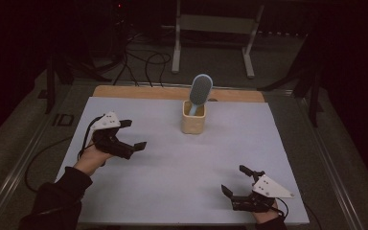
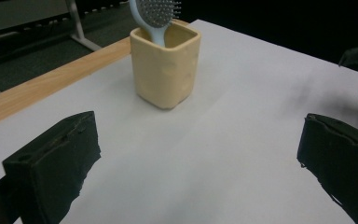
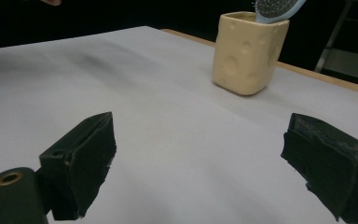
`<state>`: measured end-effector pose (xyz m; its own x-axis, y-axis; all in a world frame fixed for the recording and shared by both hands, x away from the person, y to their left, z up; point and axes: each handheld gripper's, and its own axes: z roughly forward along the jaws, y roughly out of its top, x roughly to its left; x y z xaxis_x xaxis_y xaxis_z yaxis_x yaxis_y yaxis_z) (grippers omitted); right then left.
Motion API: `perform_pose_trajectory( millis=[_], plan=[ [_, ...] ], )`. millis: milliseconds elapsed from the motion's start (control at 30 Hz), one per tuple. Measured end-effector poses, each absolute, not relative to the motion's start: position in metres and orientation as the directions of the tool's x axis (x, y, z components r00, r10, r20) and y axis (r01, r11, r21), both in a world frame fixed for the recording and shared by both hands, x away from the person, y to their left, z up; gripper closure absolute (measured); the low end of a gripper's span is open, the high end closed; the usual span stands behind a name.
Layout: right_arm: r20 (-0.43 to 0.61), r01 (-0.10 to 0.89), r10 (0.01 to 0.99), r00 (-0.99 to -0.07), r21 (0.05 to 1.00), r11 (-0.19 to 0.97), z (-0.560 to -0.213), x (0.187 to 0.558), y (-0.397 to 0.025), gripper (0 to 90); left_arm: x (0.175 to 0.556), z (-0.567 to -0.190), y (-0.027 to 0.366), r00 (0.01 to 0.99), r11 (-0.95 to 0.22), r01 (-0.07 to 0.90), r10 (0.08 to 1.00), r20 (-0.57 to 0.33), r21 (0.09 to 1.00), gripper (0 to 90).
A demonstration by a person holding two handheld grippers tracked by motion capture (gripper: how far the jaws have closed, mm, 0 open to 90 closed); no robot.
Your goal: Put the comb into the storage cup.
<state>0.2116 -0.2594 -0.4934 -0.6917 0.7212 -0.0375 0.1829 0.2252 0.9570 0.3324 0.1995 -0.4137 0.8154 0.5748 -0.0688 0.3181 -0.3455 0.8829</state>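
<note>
A white-covered tabletop [image 1: 172, 182] is seen from above in a dim room, with a strip of bare wood along its far edge. Near the far middle stands a cream, square-sided cup [image 1: 193, 120] with round dimples in its walls. A pale blue hairbrush [image 1: 200, 92] stands handle-down inside it, its bristled head rising above the rim and leaning slightly right. The left hand-held gripper [image 1: 133, 134] hovers at the left of the tabletop, well apart from the cup, its two black jaws spread wide with nothing between them. The right hand-held gripper [image 1: 236, 180] sits near the front right corner, farther from the cup, its jaws likewise wide apart and empty.
</note>
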Motion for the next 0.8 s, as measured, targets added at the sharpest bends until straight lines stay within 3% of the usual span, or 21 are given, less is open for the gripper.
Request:
perform_pose_trajectory(
  millis=[800],
  plan=[
    [-0.042, 0.182, 0.718, -0.695, 0.956, 0.232, -0.494, 0.212, -0.257, 8.8, 0.266, -0.453, 0.262, 0.750, -0.317, 0.353, 0.658, -0.064, 0.880, 0.0]
  ],
)
